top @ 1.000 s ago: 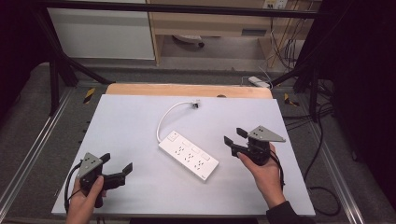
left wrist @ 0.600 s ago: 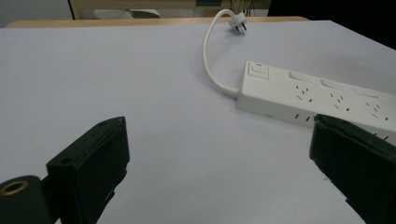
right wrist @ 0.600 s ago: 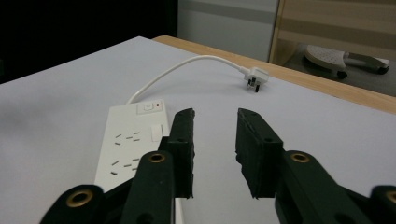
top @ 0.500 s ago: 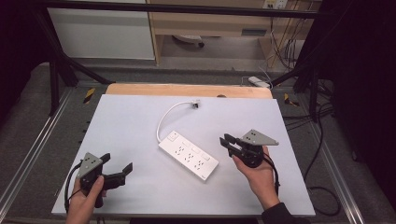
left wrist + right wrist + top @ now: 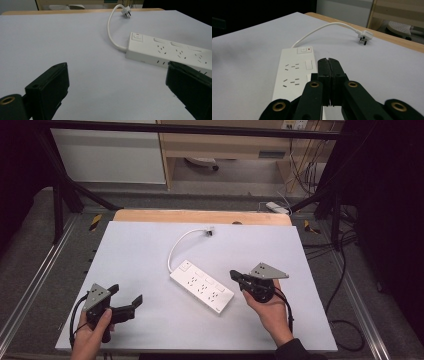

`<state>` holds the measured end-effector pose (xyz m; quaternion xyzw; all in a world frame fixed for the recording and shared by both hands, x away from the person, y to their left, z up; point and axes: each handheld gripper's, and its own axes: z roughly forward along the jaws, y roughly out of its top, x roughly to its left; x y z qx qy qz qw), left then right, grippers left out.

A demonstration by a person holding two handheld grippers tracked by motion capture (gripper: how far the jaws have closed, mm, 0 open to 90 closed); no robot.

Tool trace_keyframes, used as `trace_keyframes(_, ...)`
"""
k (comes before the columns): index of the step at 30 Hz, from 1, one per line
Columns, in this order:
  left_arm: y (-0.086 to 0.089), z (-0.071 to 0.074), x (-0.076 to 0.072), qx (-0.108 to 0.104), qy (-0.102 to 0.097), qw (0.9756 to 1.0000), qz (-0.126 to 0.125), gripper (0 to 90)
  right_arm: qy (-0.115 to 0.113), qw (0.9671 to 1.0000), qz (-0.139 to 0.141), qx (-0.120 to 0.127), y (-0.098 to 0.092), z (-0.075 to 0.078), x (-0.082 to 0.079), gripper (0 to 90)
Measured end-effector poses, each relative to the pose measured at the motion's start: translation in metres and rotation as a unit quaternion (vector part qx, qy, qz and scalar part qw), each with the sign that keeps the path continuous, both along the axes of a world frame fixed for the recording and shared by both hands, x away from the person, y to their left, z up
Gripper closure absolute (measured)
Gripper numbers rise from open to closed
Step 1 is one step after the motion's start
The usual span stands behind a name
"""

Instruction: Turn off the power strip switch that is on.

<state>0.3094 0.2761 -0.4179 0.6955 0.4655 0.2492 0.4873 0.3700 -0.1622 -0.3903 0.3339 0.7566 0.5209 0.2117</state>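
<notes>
I count one white power strip mid-table, one cord, one plug. My right gripper just beside it, jaws just closed on nothing; left gripper jaws wide.

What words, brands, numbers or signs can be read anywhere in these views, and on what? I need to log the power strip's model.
None can be read.
Power strip: no brand, model or number legible; its switch bears only a small red dot.
Plug: no marking visible.
Grey panel on the wooden shelf behind the table: any print is too small and blurred.
Yellow-and-black striped marks on the floor: stripes, no text.
</notes>
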Motion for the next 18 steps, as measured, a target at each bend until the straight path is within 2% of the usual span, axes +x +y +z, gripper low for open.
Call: trace_keyframes(18, -0.0008, 0.0001, 0.0000, 0.002, -0.001, 1.0000, -0.004, 5.1, 0.023, 0.9996, 0.012, -0.010, 0.0052, -0.0097, 0.0017, 90.0)
